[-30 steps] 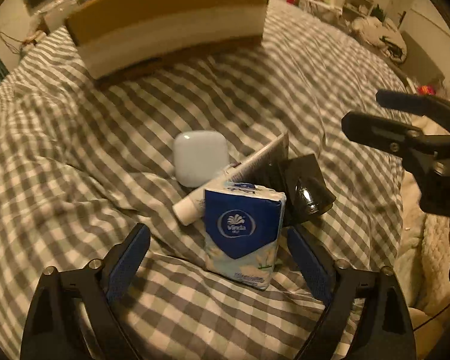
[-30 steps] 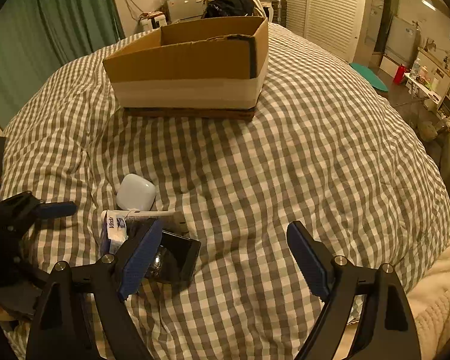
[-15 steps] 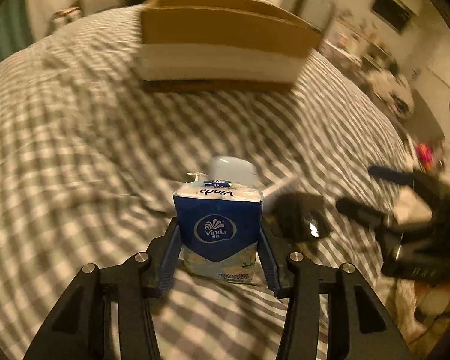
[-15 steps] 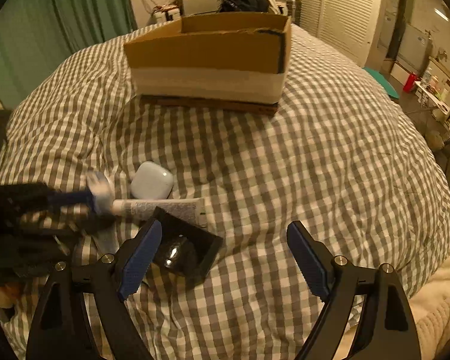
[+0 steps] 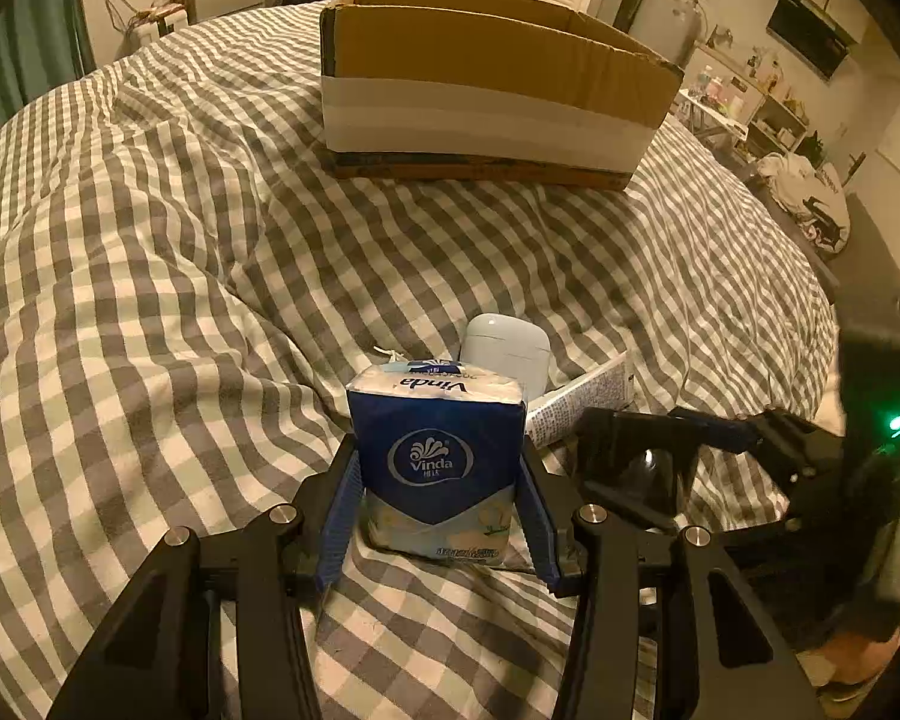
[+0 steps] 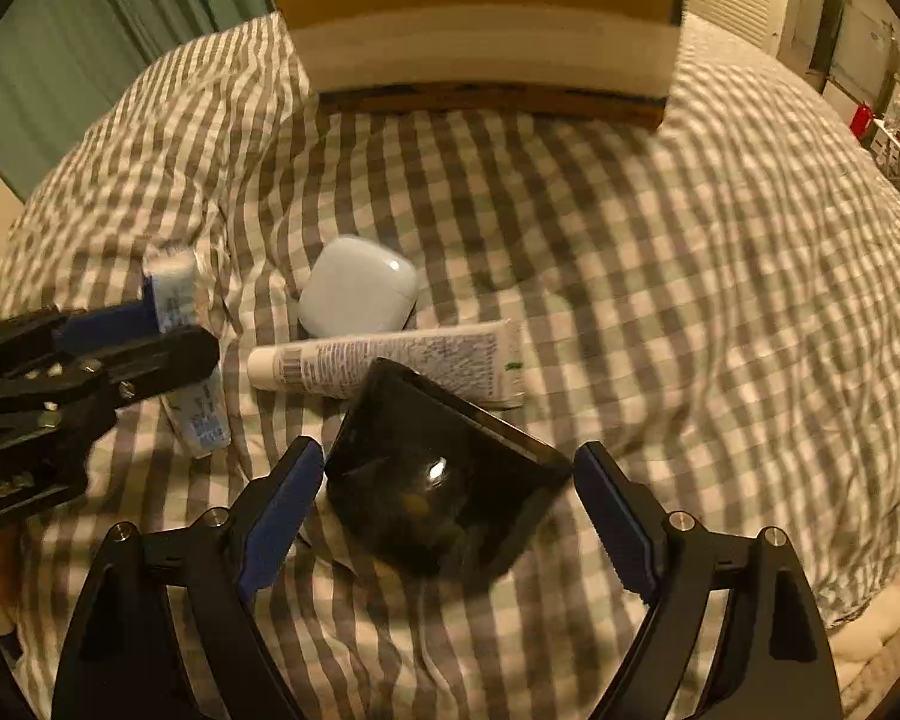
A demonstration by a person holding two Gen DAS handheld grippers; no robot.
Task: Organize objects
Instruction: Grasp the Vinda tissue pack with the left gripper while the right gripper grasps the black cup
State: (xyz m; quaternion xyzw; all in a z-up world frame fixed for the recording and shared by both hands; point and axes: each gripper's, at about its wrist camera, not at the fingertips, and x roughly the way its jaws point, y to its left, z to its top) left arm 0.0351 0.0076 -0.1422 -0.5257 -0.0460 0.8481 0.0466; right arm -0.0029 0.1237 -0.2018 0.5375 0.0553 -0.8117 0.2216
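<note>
Since the earlier frames the left gripper [image 5: 438,510] has closed in from either side of the tissue pack [image 5: 437,456], and its blue fingers [image 5: 339,516] are now pressing against both flanks of the pack; the right gripper [image 6: 447,516] has dropped low toward the black box [image 6: 444,480], with its fingers [image 6: 279,504] standing wide apart on either side of the box and gripping nothing; whether the left one is touching the box is not clear. The tissue pack is standing upright on the bed [image 5: 150,300], near the camera; its dark blue front is bearing a round emblem reading "Vinda", and the same word is running upside down along its top. Just behind it the white earbud case [image 5: 507,351] is lying, and to the right a white tube [image 6: 390,363] covered in fine print, too small to read, is stretching across, its flat end passing behind the black box. The bed is wearing a grey and white checked cover, rumpled into folds; at the far side an open cardboard box [image 5: 492,90] with a white band around it is sitting on the cover. Green curtains [image 6: 90,60] are hanging at the left, and cluttered shelves [image 5: 768,114] are showing at the far right.
</note>
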